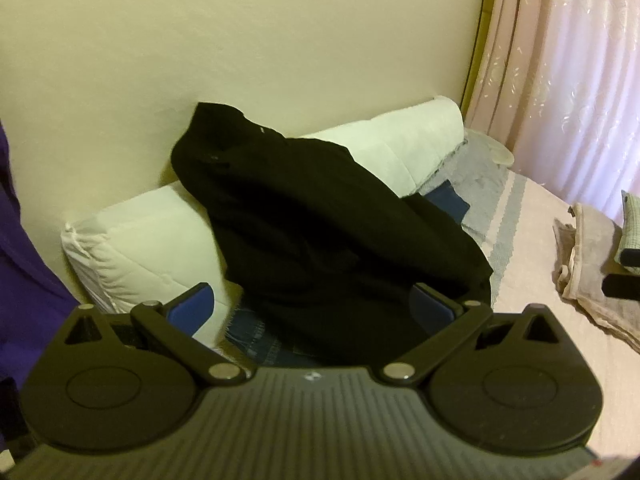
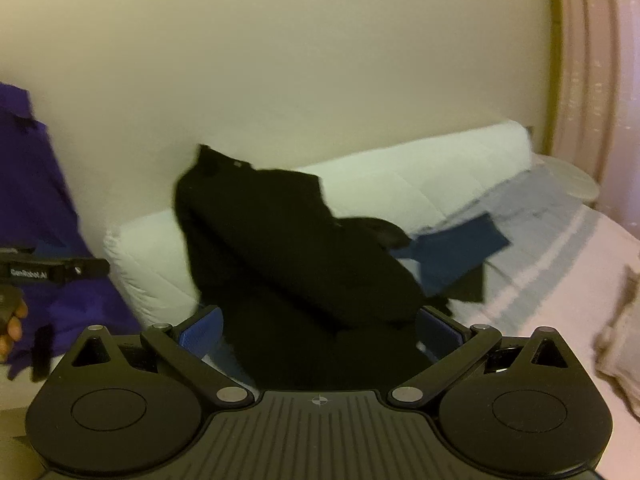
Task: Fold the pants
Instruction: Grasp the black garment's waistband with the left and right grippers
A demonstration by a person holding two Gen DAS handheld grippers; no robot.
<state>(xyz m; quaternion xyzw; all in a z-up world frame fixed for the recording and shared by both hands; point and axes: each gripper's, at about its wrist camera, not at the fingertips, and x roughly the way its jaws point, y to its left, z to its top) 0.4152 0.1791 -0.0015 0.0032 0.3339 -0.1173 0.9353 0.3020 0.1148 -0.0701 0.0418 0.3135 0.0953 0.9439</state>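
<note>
Black pants [image 1: 312, 216] lie in a rumpled heap, propped against white pillows [image 1: 144, 240] at the wall. My left gripper [image 1: 312, 304] is open, its blue-padded fingers [image 1: 192, 306] spread wide on either side of the heap's near end. My right gripper [image 2: 320, 326] is also open, its fingers [image 2: 204, 330] straddling the near edge of the same black pants [image 2: 288, 248]. Neither gripper pinches the cloth. The left gripper's body [image 2: 52, 270] shows at the left edge of the right wrist view, held by a hand [image 2: 12, 322].
Blue jeans [image 1: 260, 344] lie under the black heap, and a dark blue cloth [image 2: 460, 252] peeks out behind it. Folded beige clothes [image 1: 588, 268] sit on the pink striped bedspread [image 1: 532, 216] at right. A purple garment [image 2: 36, 200] is at left and pink curtains [image 1: 568, 60] at right.
</note>
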